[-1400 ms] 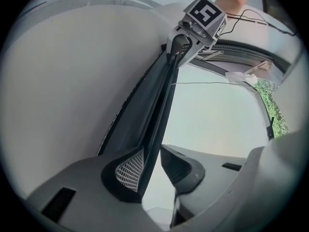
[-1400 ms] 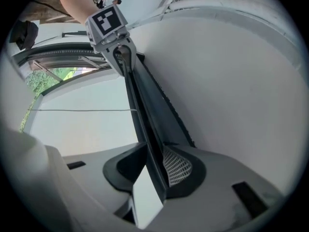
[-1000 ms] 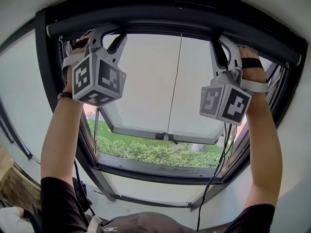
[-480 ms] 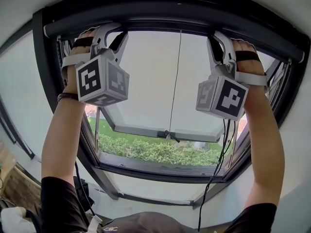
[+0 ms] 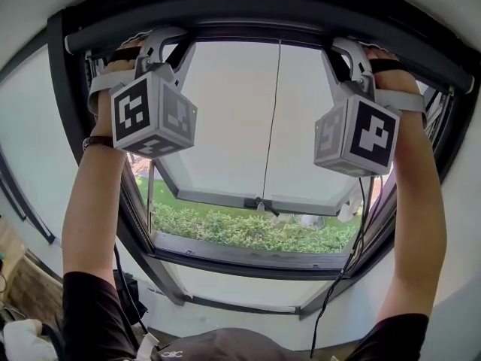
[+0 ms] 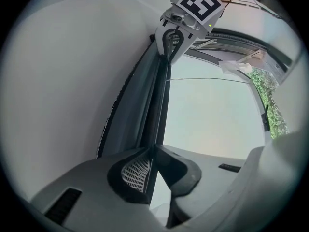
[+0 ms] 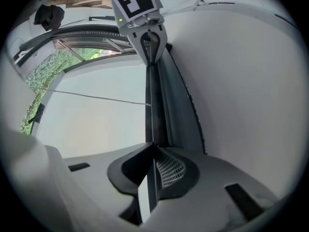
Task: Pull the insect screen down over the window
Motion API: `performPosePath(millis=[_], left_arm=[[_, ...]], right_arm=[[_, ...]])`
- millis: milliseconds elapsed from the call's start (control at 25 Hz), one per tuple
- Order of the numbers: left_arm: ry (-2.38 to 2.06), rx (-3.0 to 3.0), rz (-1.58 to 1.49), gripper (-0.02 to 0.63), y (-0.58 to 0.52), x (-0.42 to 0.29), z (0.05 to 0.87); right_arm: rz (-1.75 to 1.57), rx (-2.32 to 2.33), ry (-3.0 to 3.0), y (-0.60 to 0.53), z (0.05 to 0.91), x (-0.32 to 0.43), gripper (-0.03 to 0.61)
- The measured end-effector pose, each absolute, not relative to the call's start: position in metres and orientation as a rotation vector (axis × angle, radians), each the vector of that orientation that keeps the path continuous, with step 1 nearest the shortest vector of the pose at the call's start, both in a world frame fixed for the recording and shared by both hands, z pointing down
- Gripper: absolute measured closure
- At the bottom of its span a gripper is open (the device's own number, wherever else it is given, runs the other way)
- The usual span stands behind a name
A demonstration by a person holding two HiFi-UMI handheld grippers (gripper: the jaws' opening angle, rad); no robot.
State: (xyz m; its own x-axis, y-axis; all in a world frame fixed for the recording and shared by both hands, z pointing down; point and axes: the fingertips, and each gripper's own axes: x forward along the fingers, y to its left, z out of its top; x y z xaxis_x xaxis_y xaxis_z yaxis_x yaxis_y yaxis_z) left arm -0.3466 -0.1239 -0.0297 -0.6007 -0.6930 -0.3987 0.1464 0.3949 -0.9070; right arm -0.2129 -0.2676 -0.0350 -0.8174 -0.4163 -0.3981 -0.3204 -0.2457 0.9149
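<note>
The insect screen's dark pull bar (image 5: pixel 263 15) runs across the top of the roof window frame (image 5: pixel 64 126). My left gripper (image 5: pixel 161 40) reaches up to the bar's left part. My right gripper (image 5: pixel 344 50) reaches up to its right part. In the left gripper view my left gripper (image 6: pixel 153 149) has the bar's thin lip (image 6: pixel 150 110) between its closing jaws, and the pads touch it. The right gripper view shows the same for my right gripper (image 7: pixel 153 149) on the lip (image 7: pixel 153 115). No screen mesh shows below the bar.
The window sash (image 5: pixel 248 126) stands tilted open, with green bushes (image 5: pixel 240 235) outside below it. A thin cord (image 5: pixel 272 111) hangs down the middle of the pane. A black cable (image 5: pixel 353 254) drops from the right gripper. White sloped wall (image 5: pixel 30 126) flanks the frame.
Both grippers rose a little towards the bar and their marker cubes turned. The jaws have narrowed onto the bar's lip. The bar itself has not moved.
</note>
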Motion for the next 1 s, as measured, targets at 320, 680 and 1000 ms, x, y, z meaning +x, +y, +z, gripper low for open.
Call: performPosePath(millis=[320,680,1000], left_arm=[[1.82,-0.434,-1.424,0.586,-0.125,-0.345,-0.028],[1.804,-0.424,-1.454,0.588,-0.123,-0.346,-0.015],[1.795,-0.476,-1.568,0.589,-0.124,-0.351,0.038]], right_arm=[[-2.2,0.913,-1.888,-0.268,-0.034,-0.213,0.545],[-2.149,0.84,-1.914,-0.267,-0.019,-0.213,0.548],[-2.108,0.709,-1.921,-0.267,0.031,-0.216,0.552]])
